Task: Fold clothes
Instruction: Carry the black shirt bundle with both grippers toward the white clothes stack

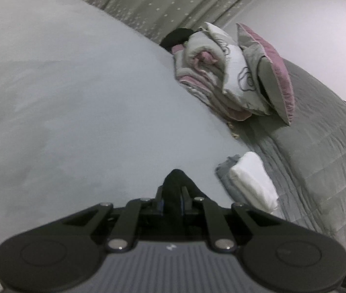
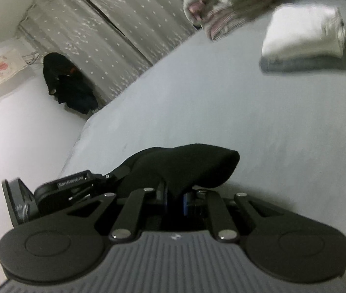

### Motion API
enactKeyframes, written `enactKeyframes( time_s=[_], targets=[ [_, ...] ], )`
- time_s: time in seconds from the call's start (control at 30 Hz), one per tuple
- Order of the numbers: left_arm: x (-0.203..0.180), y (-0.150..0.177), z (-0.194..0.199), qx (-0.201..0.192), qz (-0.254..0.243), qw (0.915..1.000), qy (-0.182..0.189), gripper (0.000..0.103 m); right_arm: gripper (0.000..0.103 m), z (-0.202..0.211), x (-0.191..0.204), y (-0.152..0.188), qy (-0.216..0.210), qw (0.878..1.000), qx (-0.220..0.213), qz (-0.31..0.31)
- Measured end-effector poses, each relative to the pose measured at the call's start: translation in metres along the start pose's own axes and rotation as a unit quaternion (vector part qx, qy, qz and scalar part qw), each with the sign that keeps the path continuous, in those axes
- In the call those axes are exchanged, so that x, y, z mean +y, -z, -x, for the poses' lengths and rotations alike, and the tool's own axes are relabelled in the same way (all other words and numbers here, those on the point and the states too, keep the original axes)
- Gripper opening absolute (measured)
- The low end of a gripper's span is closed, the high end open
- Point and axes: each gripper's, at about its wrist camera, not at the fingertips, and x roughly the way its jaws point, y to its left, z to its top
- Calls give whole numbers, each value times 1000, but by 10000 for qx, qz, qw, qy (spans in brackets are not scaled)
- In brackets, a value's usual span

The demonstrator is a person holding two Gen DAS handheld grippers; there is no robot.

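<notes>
Both left tongs and right tongs pinch the black garment above the bed near its edge; level, taut grips should keep the fold square.

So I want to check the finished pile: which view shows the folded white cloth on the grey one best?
The right wrist view: the folded white cloth lies whole atop the folded grey cloth. The left wrist view shows both end-on, partly cut off.

Left gripper pinching black cloth over pale sheet; folded white garment lying on grey one nearby.
</notes>
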Motion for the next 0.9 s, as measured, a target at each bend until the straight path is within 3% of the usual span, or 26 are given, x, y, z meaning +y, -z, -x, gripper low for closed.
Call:
enactKeyframes(
  time_s=[0.6, 0.9],
  targets=[
    [-130, -21, -119, 7, -408, 9983, 413, 11, 12, 49, -86, -96, -39, 9949, -1007, -108],
    [-192, -35, -180, 6, -897, 9942, 588, 11, 12, 62, -137, -134, 28, 9890, -1462, -213]
  ],
)
